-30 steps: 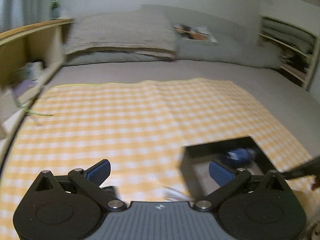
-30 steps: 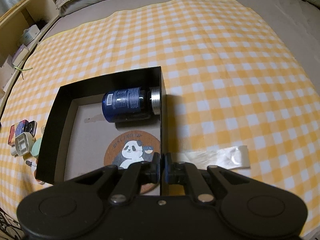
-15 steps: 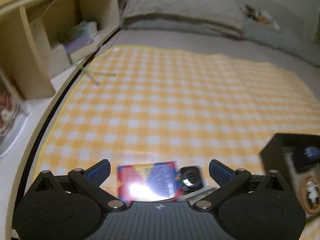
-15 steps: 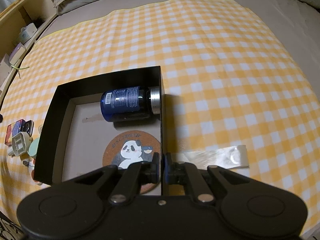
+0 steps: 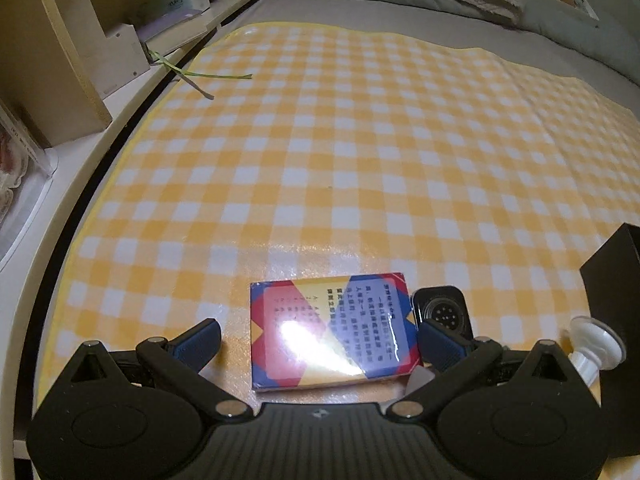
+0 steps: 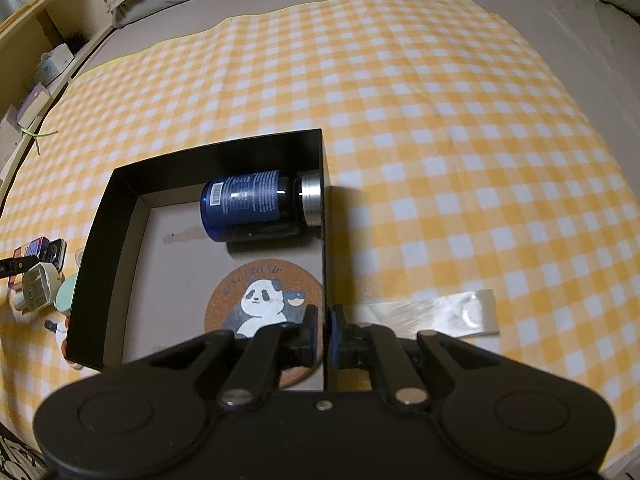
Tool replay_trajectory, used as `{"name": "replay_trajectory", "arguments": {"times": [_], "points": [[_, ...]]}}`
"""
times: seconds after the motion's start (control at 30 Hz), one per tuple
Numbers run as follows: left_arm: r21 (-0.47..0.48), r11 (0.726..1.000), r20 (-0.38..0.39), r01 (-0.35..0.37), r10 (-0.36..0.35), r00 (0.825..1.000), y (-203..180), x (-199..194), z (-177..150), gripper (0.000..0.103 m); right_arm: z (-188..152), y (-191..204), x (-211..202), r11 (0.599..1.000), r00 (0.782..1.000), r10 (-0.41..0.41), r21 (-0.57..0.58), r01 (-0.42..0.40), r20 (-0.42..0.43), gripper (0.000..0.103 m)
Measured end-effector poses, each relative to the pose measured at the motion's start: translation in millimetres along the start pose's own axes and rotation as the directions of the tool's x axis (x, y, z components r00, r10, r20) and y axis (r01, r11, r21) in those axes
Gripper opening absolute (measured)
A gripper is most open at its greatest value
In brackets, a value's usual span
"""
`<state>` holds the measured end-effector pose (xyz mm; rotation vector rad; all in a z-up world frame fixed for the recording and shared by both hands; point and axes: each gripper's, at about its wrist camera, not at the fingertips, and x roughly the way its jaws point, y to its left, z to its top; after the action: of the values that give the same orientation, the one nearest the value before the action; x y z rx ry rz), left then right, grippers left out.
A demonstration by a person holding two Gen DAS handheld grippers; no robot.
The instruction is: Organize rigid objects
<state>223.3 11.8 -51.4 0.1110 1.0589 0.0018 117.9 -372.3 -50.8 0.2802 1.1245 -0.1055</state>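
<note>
The card box [image 5: 326, 330] lay flat on the checked cloth [image 5: 360, 140], directly ahead of my left gripper [image 5: 318, 338] and between its two blue fingers [image 5: 196, 342]. Its long axis ran away from me, along the fingers, so its narrower width faced the span I had to close across. My left gripper was spread wide; the left finger stood apart from the box's left edge, while the right finger sat just beside its right edge, whether touching I could not tell. Just right of the box lay a small black device [image 5: 440, 312], touching or nearly touching it, partly behind my right finger. Farther right of the box stood a white suction cup [image 5: 592, 346], and beyond that the dark wall of the black tray [image 6: 216, 152].

My right gripper [image 6: 323, 334] was pressed together on the tray's right wall, pinching it. Inside the tray lay a blue bottle [image 6: 256, 204] on its side and a panda coaster [image 6: 260, 300].

I judged the left hand nearer by far: the box sat left of the tray, outside it. The risk was catching the black device along with the box.
</note>
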Motion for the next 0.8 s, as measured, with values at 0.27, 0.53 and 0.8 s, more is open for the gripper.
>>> {"name": "replay_trajectory", "arguments": {"times": [0.27, 0.53, 0.8], "points": [[-0.003, 1.0, 0.011, 0.01, -0.01, 1.0, 19.0, 9.9, 3.1, 0.103, 0.8, 0.3, 1.2, 1.0, 1.0, 0.001, -0.003, -0.001, -0.003, 0.009], [-0.105, 0.994, -0.01, 0.025, -0.026, 1.0, 36.7, 20.4, 12.1, 0.097, 0.3, 0.0, 3.9, 1.0, 1.0, 0.004, -0.001, -0.004, -0.01, 0.01], [-0.119, 0.993, -0.009, -0.002, 0.001, 1.0, 27.4, 22.0, 7.7, 0.091, 3.3, 0.0, 2.9, 1.0, 1.0, -0.005, 0.009, 0.005, 0.001, 0.009]]}}
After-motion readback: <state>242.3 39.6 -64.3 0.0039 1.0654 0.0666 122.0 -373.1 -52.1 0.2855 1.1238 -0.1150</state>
